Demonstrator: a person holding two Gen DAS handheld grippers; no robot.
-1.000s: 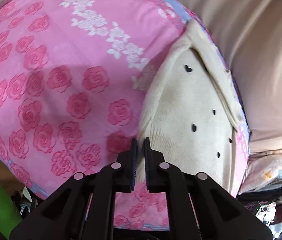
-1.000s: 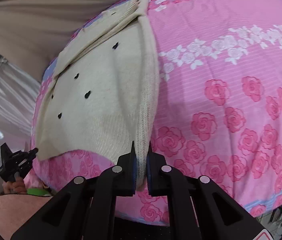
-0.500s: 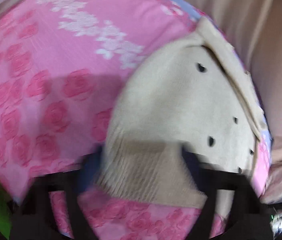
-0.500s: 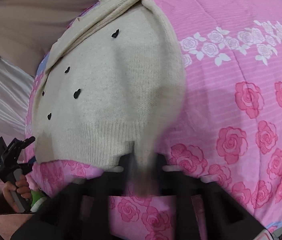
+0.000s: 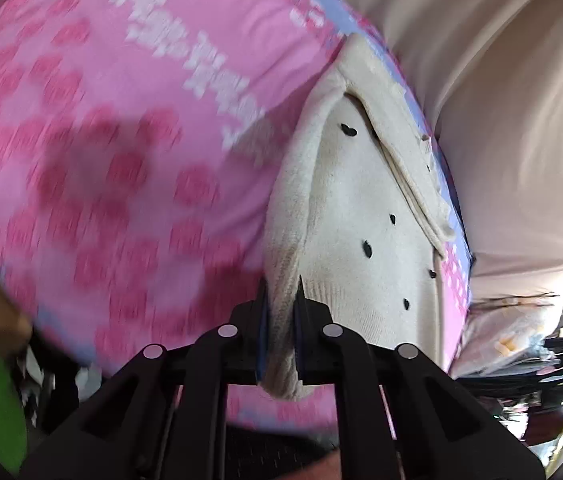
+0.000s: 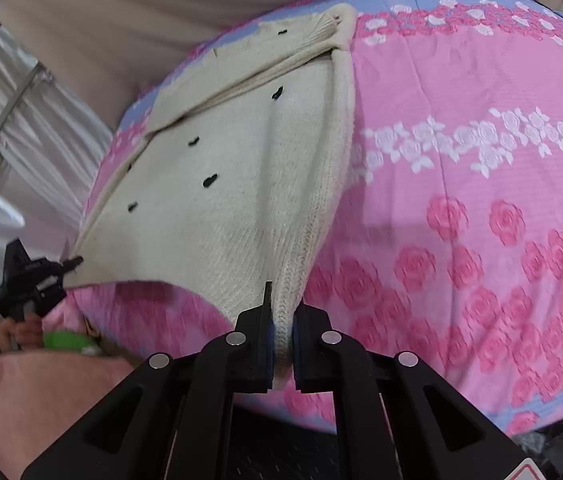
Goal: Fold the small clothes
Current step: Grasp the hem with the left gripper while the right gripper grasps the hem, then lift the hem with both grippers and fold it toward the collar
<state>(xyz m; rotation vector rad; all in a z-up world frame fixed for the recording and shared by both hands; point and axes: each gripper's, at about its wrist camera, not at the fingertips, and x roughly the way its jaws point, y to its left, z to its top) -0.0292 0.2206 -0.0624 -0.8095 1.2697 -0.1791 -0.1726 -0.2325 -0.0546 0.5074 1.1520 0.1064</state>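
Left wrist view: our left claw (image 5: 280, 312) pinches the ribbed hem corner of the cream sweater (image 5: 361, 216), its two fingers pressed onto the knit.
Sweater there: it lies on the pink rose-print bed sheet (image 5: 121, 140), near the beige curtain (image 5: 501, 100); the sheet is blurred.
Right wrist view: our right claw (image 6: 281, 320) pinches the other hem corner of the sweater (image 6: 241, 184).
Sweater here: hem lifted off the sheet (image 6: 461, 200), upper part lying flat, a sleeve folded across.
At left: the left claw (image 6: 61, 266) grips the far hem corner.
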